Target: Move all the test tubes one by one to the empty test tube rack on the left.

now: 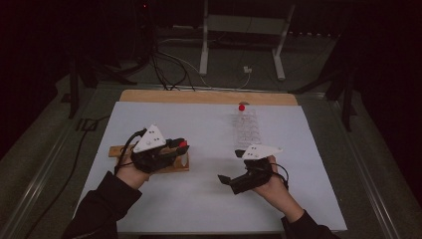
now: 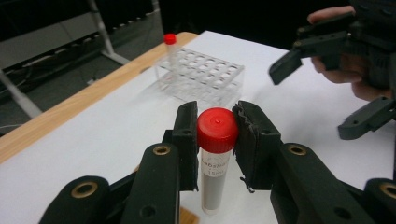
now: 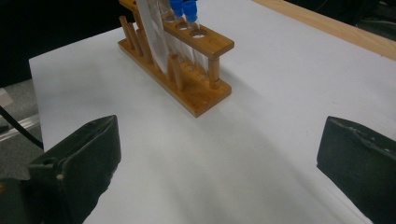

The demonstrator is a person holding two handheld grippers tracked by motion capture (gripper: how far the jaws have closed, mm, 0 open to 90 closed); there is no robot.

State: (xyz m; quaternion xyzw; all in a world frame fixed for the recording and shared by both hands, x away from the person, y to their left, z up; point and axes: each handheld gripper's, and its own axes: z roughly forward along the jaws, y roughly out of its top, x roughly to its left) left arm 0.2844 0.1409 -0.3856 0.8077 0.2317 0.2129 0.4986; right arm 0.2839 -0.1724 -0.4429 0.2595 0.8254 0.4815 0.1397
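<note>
Red-capped tube (image 2: 215, 154): clear plastic, round red screw cap, small printed label just under the cap, too blurred to read. It stood upright, cap up, clamped just below the cap between the pads of the left tongs (image 2: 215, 140), lower end hanging free above the white tabletop (image 2: 93, 140). In the high view its red cap (image 1: 183, 144) showed at the tip of the left tongs, over the wooden rack (image 1: 149, 158). Contents looked greyish; fill level hard to tell. The clear plastic rack (image 2: 201, 77) lay well apart, farther back, one other red-capped tube (image 2: 170, 44) upright at its far corner.
</note>
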